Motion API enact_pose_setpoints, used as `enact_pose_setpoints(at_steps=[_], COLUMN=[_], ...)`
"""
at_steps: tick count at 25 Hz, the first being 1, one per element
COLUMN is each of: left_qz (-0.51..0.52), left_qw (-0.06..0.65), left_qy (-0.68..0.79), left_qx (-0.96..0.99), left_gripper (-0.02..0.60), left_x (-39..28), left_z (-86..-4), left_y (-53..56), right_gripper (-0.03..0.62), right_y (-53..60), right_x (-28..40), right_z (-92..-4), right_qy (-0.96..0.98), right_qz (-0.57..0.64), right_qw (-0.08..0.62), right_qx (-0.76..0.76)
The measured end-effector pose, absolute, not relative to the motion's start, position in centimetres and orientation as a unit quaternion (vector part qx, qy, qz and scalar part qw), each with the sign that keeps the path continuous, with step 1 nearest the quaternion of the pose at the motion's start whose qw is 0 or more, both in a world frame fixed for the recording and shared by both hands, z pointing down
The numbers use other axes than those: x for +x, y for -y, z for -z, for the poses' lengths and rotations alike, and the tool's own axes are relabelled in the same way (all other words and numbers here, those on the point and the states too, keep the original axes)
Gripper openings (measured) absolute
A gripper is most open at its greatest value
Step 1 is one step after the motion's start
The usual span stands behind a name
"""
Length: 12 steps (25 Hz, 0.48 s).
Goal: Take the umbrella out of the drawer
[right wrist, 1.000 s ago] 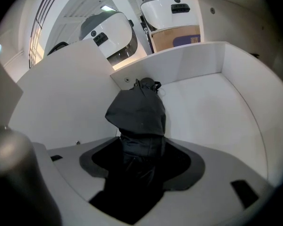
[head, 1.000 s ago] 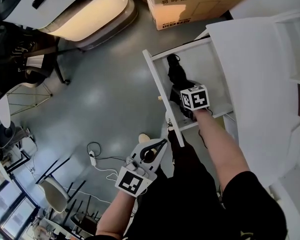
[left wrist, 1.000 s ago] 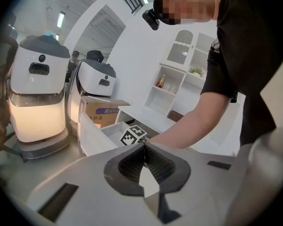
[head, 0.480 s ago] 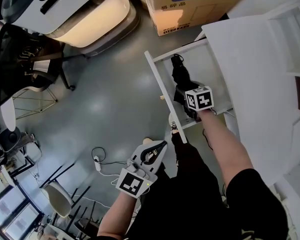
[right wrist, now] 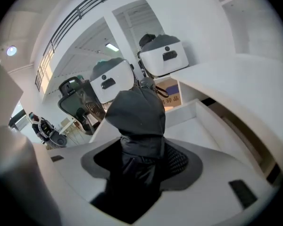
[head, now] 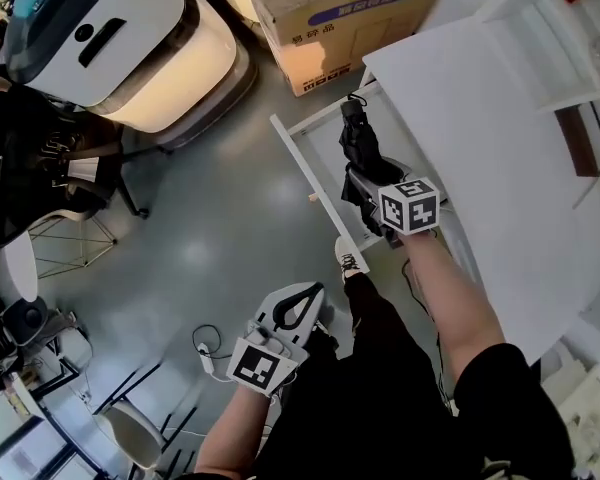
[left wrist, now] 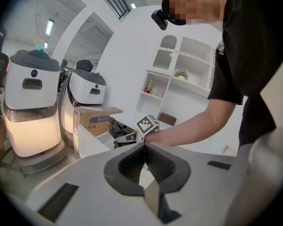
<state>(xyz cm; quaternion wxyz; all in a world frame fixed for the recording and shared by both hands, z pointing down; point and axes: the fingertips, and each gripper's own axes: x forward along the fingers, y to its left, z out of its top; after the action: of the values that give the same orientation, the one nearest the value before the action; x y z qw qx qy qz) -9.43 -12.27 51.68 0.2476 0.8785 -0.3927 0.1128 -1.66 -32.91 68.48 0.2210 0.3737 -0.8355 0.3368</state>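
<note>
My right gripper sits out ahead on a bare, outstretched right forearm and points downward. Its jaws have just been closing and now clamp the folded umbrella, which fills the gap between them. My left gripper is held lower and closer to my body, empty, its jaws pressed together, my left forearm just behind its marker cube

A cardboard box with blue print sits on the grey floor, just beside a big white machine. A white cable curls near a chair.
</note>
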Motion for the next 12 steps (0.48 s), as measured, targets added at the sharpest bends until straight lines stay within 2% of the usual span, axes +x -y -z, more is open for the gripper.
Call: enact_pose_setpoints(at_steps=[12], left_qz=[-0.111], left_qw=[0.214], left_qy=[0.374], left_qx=[0.896], left_gripper=[0.006], left_x=[-11.2], left_z=[-47.4], left_y=[9.8], right_gripper=[0.253], right_y=[28.8], right_x=[-1.1], right_z=[-55.9], right_qy=[0.849], right_qz=[-0.297], right_qw=[0.124], right_qx=[0.419])
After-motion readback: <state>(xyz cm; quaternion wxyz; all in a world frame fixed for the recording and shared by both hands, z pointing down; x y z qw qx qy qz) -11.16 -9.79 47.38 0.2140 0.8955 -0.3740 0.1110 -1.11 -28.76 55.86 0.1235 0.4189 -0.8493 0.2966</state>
